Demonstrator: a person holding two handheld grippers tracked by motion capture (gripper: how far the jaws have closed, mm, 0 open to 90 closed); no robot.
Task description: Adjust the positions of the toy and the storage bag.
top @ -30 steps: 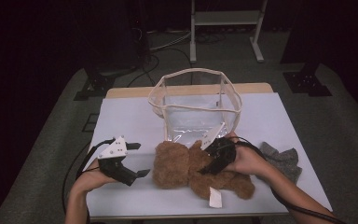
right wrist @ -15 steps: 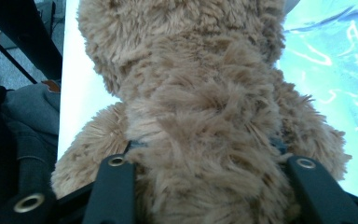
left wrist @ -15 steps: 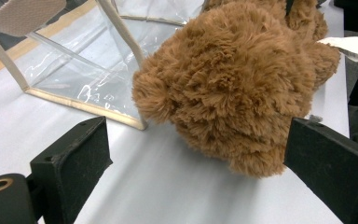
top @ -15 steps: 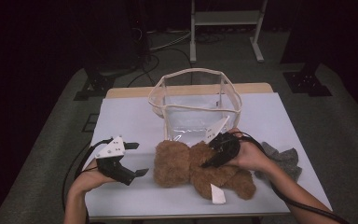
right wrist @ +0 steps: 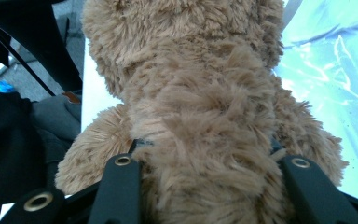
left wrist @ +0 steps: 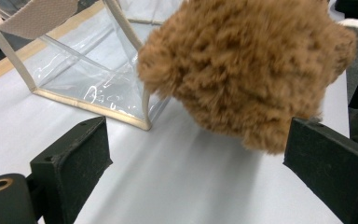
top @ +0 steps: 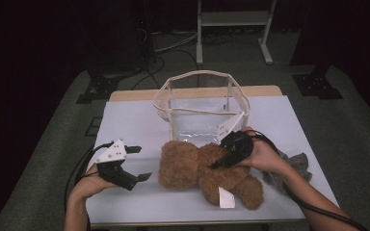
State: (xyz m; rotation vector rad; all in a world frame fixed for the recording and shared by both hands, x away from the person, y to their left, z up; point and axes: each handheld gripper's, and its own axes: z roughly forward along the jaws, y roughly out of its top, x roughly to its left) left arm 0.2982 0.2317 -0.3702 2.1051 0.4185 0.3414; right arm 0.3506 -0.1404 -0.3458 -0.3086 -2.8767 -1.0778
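On table (top: pixel 125 120), teddy bear (top: pixel 207 173) lying lengthwise, head toward left tongs (top: pixel 137 163)

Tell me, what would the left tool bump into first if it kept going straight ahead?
Most likely the teddy bear's head. The left tool is open and points right at it, with bare table between.
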